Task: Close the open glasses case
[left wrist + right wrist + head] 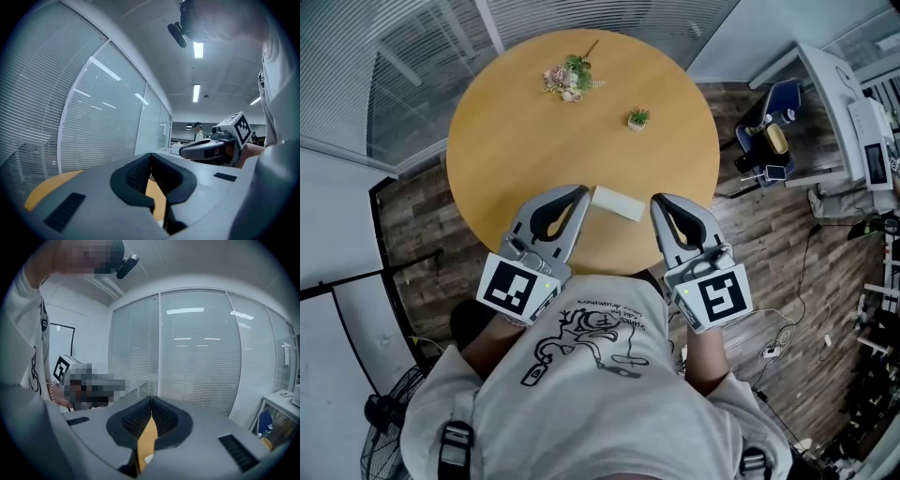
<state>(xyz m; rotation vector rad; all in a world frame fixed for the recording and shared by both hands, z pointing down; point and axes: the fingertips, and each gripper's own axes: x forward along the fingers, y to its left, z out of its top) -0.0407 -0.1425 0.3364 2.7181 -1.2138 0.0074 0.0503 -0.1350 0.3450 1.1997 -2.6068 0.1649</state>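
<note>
risk of shoving the flat white rectangular glasses case (617,202), lying near the round wooden table's (506,131) front edge between both tongs, off it, with left gripper (580,192) and right gripper (657,202) pinched together, empty.

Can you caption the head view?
Left gripper and right gripper, both shut, flank a white rectangular case on the round wooden table.
</note>
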